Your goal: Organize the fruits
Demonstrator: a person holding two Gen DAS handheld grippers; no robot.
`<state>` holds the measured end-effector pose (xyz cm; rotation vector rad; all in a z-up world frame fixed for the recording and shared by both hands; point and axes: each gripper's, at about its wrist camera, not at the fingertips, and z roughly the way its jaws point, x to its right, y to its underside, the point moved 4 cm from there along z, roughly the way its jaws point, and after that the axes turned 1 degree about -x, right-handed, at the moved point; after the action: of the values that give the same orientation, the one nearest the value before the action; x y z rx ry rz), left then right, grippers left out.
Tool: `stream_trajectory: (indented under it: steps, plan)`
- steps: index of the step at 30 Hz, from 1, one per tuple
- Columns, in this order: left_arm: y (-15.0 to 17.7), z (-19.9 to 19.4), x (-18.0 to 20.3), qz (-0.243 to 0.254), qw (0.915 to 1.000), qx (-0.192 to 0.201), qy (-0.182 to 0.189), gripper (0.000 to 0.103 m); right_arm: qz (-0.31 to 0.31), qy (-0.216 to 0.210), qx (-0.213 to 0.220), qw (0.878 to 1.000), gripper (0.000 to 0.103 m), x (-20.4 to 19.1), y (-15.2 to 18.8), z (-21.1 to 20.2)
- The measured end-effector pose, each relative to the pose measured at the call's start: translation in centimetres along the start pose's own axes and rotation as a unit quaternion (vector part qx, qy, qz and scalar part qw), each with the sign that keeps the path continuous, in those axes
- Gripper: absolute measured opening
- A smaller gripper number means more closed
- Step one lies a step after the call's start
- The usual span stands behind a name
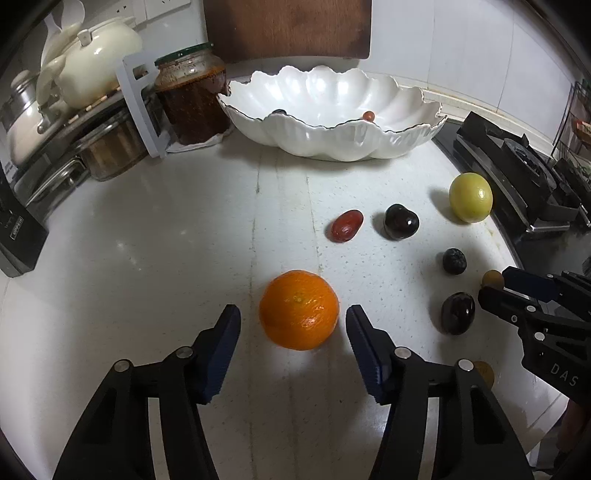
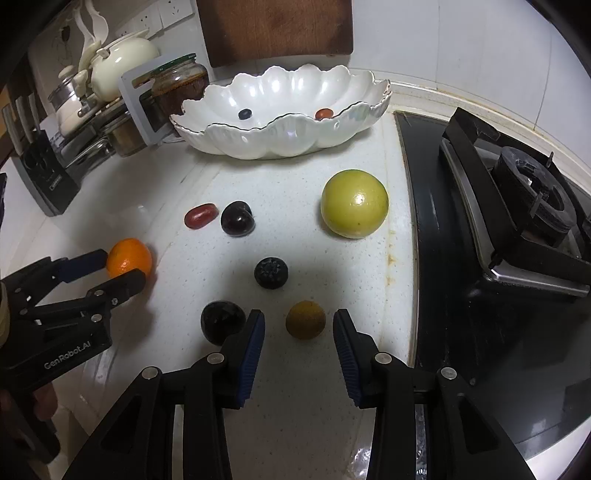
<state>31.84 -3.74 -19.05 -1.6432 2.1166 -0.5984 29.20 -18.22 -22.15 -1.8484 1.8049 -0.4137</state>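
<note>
An orange (image 1: 299, 310) lies on the white counter between the fingers of my left gripper (image 1: 293, 312), with a small gap at each pad, so it is open. My right gripper (image 2: 299, 315) is open around a small brown-yellow fruit (image 2: 306, 319) without touching it. A dark plum (image 2: 221, 321) sits just left of its left finger. Farther off lie a blueberry (image 2: 271, 272), a dark cherry (image 2: 238, 218), a red oblong fruit (image 2: 200, 215) and a yellow-green round fruit (image 2: 354, 203). The white scalloped bowl (image 2: 258, 144) at the back holds a blueberry (image 2: 244, 113) and a small red fruit (image 2: 324, 113).
A black gas stove (image 2: 517, 221) borders the counter on the right. A glass jar (image 1: 192, 96), a rack with cream pots (image 1: 92, 59) and a knife block (image 2: 48, 173) crowd the back left. A wooden board (image 1: 288, 26) leans on the wall behind the bowl.
</note>
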Motion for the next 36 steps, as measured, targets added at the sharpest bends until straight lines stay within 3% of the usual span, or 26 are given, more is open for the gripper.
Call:
stream_trajectory:
  steps: [11,23,36]
  plan:
    - [0.0,0.7,0.4,-0.002,0.9999,-0.01,0.002,0.045,0.003,-0.002,-0.012,1.0,0.025,0.2,0.2,0.8]
    - [0.1,0.0,0.5,-0.014,0.9997,-0.009,0.015,0.042,-0.014,-0.011,0.009,1.0,0.024,-0.2,-0.2,-0.3]
    - [-1.2,-4.1,1.2,-0.011,0.9989,0.046,0.004,0.042,-0.019,-0.024,0.049,0.998,0.024,-0.2,-1.2,-3.0]
